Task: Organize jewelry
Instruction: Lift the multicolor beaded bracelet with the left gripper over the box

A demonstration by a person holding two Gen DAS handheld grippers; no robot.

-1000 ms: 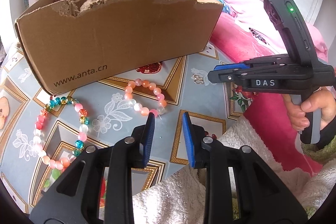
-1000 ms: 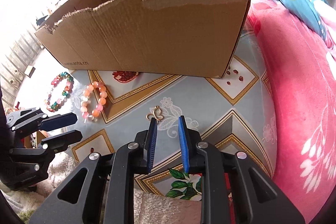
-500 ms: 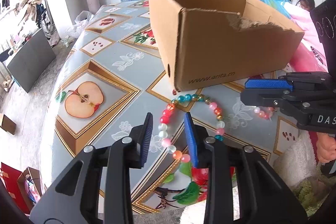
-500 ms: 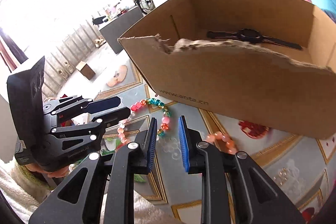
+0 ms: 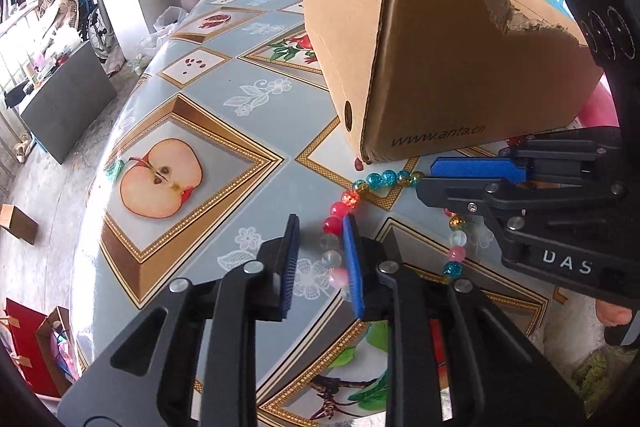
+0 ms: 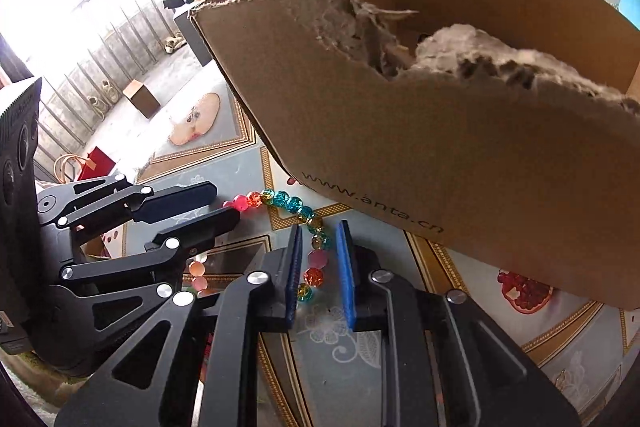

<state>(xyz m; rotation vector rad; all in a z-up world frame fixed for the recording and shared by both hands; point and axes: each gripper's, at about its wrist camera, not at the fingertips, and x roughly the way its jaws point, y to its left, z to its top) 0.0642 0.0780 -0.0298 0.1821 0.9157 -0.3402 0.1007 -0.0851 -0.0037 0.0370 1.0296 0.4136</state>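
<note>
Both grippers closing in on the bead bracelet (image 6: 316, 247): right gripper (image 6: 318, 275) straddling beads, left gripper (image 5: 320, 263) w/ beads at its right pad, neither pinching yet. Imo squeeze between beads, lift together into the box (image 6: 460, 155).

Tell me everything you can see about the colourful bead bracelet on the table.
The bead bracelet is a loop of round glassy beads, teal, red, pink, amber and clear. It lies flat on the patterned tablecloth, just in front of the cardboard box. Both hand-held grippers straddle it, left and right, jaws closing with beads between them.
</note>
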